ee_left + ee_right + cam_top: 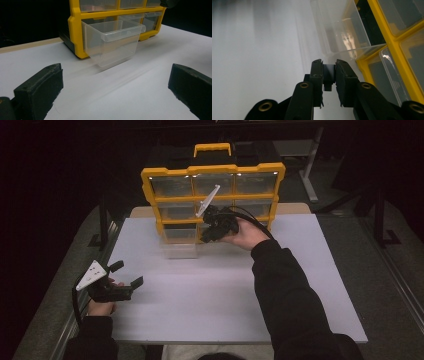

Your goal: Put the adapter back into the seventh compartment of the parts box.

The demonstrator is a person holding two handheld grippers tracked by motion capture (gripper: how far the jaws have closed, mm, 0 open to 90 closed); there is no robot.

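A yellow drawer cabinet (pixel 150 185) stands upright at the back of the white table (pixel 300 290). Its bottom-left clear drawer (pixel 179 249) is pulled out and rests tilted on the table; the same drawer (pixel 112 42) looks empty in the left gripper view. My right gripper (pixel 210 234) hovers at the cabinet's lower middle, just right of that drawer (pixel 342 30). Its jaws are shut on a small dark piece (pixel 329 75), the right gripper (pixel 329 63) pointing down over the table. My left gripper (pixel 126 274) rests low at the table's left, open and holding nothing (pixel 115 95).
Other clear drawers (pixel 215 182) sit closed in the yellow frame (pixel 75 30), which has a carry handle (pixel 212 147) on top. A wooden board edge (pixel 295 208) shows behind the table. The floor and dark stands surround the table.
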